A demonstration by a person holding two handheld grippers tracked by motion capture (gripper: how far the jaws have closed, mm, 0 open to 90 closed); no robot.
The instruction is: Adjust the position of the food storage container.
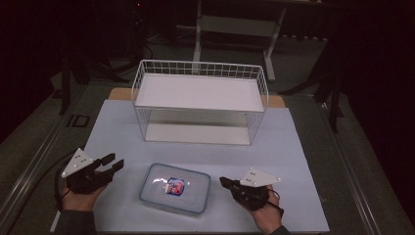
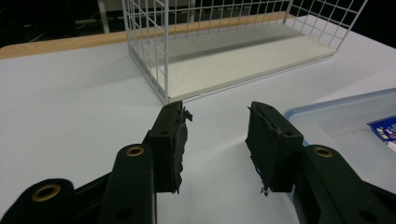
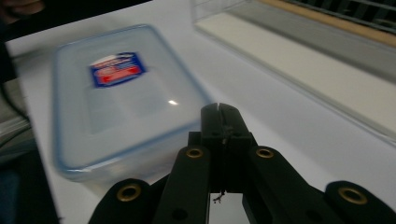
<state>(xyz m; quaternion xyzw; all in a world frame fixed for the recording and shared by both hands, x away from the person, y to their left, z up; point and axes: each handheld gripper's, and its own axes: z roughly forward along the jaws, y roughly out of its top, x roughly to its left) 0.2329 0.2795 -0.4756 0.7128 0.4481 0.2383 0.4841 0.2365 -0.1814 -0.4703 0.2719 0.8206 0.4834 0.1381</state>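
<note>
High view: fixed above the near edge, facing forward and down over the whole worktop [image 1: 293, 147].
Left gripper view: rides low on the left tongs [image 2: 217, 135], close to the surface — facing the wire rack [image 2: 196, 42].
Right gripper view: low on the right tongs [image 3: 222, 116], facing the lidded box [image 3: 121, 93].
Shared: rack and box, in all three.

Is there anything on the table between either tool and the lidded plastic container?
Nothing visible. The container lies flat on the table between the left tool, jaws open, and the right tool, jaws shut. Bare surface separates each from it. The wire rack stands behind.
</note>
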